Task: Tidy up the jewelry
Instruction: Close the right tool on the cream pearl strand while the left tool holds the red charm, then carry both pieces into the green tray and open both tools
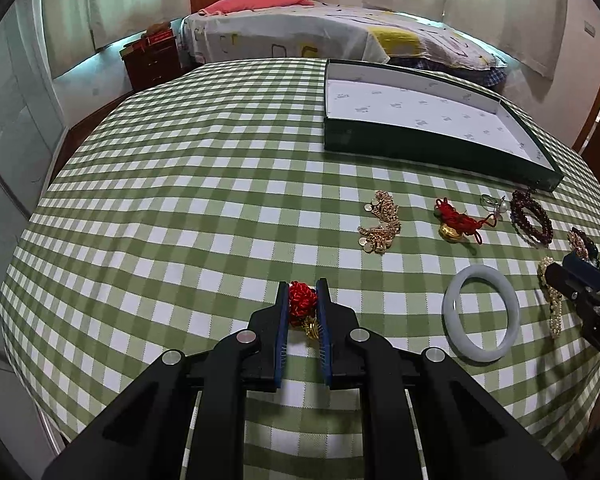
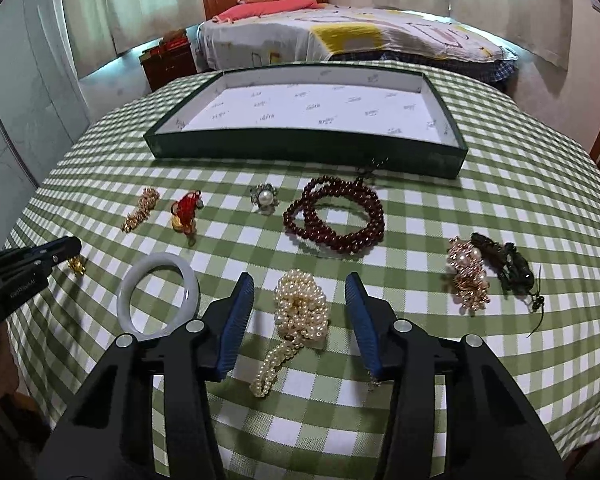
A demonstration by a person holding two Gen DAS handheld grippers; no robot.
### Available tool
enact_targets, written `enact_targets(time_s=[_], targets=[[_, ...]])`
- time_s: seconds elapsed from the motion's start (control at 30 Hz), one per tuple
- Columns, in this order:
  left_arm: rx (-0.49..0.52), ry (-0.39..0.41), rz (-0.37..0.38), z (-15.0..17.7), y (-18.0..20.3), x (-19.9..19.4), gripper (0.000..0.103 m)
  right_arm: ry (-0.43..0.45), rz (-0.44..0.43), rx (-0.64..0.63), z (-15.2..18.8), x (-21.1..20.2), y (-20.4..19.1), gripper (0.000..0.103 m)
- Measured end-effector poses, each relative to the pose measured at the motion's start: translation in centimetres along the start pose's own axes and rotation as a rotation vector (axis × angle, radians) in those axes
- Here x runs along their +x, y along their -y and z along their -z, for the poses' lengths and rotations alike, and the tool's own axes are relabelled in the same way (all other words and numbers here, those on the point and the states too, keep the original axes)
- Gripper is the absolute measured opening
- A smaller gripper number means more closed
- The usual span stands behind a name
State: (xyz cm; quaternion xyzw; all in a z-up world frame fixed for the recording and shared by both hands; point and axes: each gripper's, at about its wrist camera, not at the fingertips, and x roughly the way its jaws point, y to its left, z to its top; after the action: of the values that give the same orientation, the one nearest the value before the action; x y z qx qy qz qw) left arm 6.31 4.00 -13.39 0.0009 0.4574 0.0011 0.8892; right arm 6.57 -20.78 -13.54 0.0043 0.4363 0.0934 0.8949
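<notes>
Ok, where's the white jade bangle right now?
The white jade bangle lies flat on the checked cloth, left of the pearl strand and the open right gripper.

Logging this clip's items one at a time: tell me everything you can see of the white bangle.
The white bangle is a smooth, thick, closed ring, milky and slightly translucent, jade-like or glassy in look, with no visible chips. It lies flat on the green checked tablecloth, whose pattern shows through its centre. It sits between the two grippers: the right gripper is open around the pearl strand, and the left gripper is shut on a red knotted charm. Neither appears to touch it.
</notes>
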Motion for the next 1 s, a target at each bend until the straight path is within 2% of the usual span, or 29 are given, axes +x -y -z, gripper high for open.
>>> enact_targets(time_s=[0.17, 0.3, 0.7, 1.0], targets=[[0.001, 0.0, 0.0, 0.0, 0.0, 0.0, 0.014, -0.02, -0.009, -0.002, 0.6, 0.6, 0.2, 0.028], [0.001, 0.001, 0.0, 0.0, 0.0, 0.1, 0.014, -0.008, -0.004, -0.023, 0.8, 0.2, -0.1, 0.022], [-0.001, 0.073, 0.038, -1.6, 1.0, -2.3, 0.014, 0.107, -0.029, 0.017, -1.2, -3.2, 0.6, 0.021], [0.017, 0.16, 0.107, -6.5, 3.0, -3.6, 0.014, 0.212, -0.023, 0.044, -6.3, -4.7, 2.6, 0.021]])
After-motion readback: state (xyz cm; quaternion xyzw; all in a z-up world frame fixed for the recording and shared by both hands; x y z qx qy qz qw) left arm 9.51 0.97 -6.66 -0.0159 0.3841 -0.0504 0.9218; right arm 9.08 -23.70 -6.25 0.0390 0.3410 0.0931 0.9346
